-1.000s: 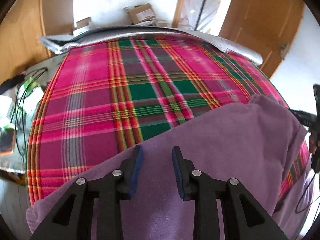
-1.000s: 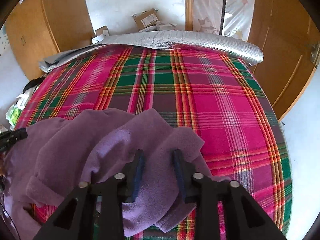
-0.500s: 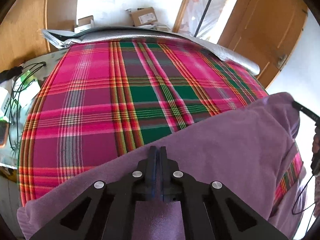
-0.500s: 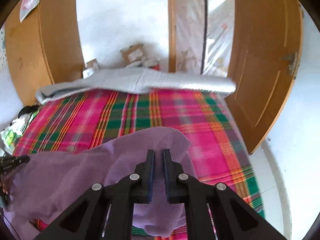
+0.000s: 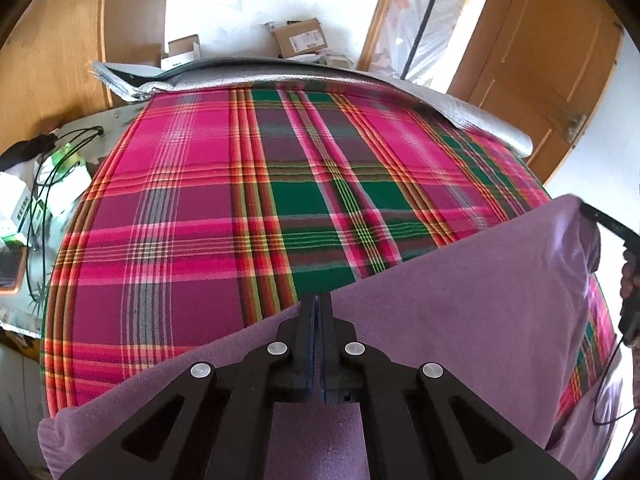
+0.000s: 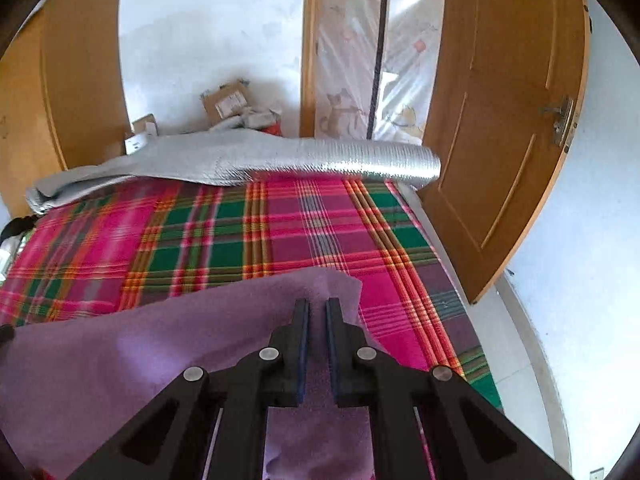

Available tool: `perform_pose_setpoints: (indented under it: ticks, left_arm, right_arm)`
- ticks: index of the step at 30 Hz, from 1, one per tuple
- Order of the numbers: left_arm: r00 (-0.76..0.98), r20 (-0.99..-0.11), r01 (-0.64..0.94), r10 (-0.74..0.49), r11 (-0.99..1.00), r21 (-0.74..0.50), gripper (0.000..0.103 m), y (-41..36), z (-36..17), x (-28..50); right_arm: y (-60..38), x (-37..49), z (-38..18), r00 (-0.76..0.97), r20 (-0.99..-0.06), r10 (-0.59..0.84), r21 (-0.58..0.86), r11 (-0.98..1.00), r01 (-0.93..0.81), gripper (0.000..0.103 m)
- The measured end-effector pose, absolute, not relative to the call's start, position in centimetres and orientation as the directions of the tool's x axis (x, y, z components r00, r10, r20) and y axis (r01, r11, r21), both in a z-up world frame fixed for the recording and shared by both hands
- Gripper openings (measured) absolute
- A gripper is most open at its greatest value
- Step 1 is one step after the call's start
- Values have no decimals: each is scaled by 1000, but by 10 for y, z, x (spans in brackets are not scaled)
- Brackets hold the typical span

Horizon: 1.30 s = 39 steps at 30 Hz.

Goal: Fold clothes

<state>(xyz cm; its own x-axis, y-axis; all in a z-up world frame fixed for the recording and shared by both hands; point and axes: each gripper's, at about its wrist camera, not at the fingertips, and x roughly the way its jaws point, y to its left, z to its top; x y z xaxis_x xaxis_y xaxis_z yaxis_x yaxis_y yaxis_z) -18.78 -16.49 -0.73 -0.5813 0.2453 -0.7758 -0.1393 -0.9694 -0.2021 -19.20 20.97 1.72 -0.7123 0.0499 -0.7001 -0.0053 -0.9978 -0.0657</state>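
I see the soft purple fleece garment (image 5: 460,300) lying across the near end of the pink, green and red plaid cloth (image 5: 224,208) that covers the bed. My left gripper (image 5: 317,308) has its black fingers pressed together on the garment's far edge, with fabric pinched between the blue pads. My right gripper (image 6: 318,308) has just been closing; its fingers stand narrow, clamped on the garment's corner (image 6: 336,280), which is raised off the plaid cloth (image 6: 280,236). At the far end of the plaid cloth lies a rolled silver quilted mat (image 6: 280,156). Beyond the mat stand brown cardboard boxes (image 6: 228,100), and to its right a wooden door (image 6: 500,140).
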Motion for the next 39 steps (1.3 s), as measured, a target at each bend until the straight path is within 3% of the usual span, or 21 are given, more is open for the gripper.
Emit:
perform_pose_setpoints:
  ticks: [4,8,15,23,27,33,39]
  left_arm:
    - [-585,-777,-137,233,-973,-188,1,-164,-7,-191]
    - [-591,-767,-115,248,-968,-224,1,-169,-8,-194]
    - [-575,-753,-92,320,-940,-329,1,-180,-6,-187]
    - [-585,-733,-107,346,-929,-353,5,-181,16,-147]
    - [-603,-729,-78,325,-933,-351,6,-192,21,-127]
    - [-618,-726,-10,303,-926,-378,9,-212,27,-103]
    - [-607,-715,-52,347,-915,-400,13,-197,32,-91]
  right_arm:
    - [204,-202,12,-719,-689,91,-107,-994,-24,8]
    - [205,-211,8,-709,-690,146,-162,-986,-45,1]
    - [208,-185,17,-713,-701,-12,-32,-998,48,2]
    - [155,-135,14,-576,-769,-275,76,-935,345,5]
    - [117,-120,3,-506,-802,-317,61,-886,459,14]
    - [89,-107,-6,-434,-815,-383,110,-839,534,14]
    - [101,-82,-8,-418,-822,-386,135,-846,516,14]
